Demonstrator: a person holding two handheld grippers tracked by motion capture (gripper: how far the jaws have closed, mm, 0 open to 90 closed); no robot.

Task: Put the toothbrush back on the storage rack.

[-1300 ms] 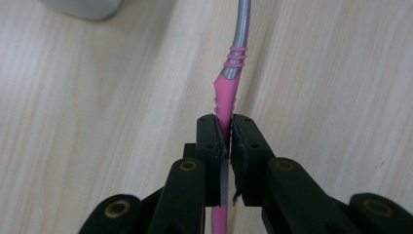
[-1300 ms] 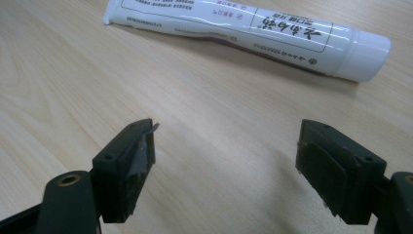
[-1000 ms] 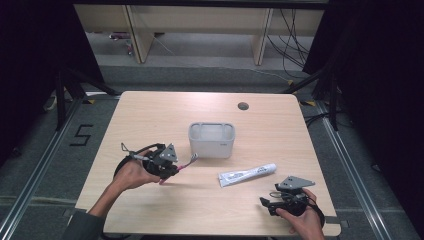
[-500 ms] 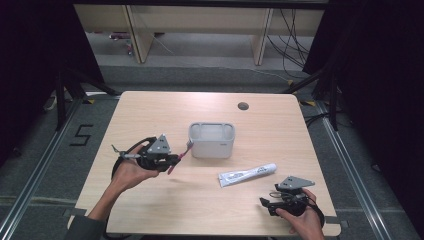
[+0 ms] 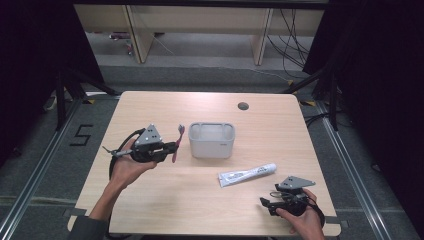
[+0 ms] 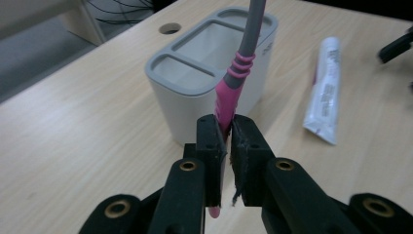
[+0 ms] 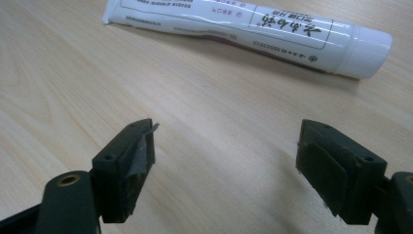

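Note:
My left gripper is shut on a pink and grey toothbrush, held upright just left of a grey holder with several compartments. The brush stands above the table, close beside the holder and outside it. A white toothpaste tube lies flat right of centre. Near the table's front right corner my right gripper rests low, its jaws wide open with bare wood between them, a short way from the tube.
A round cable hole sits in the tabletop behind the holder. Shelving and cables stand beyond the far edge. A person's forearms come in from the bottom. Bare wood lies between the holder and the front edge.
My left hand has lifted the toothbrush and carried it a little toward the holder, swinging the brush from slanted to upright. The right hand has kept still.

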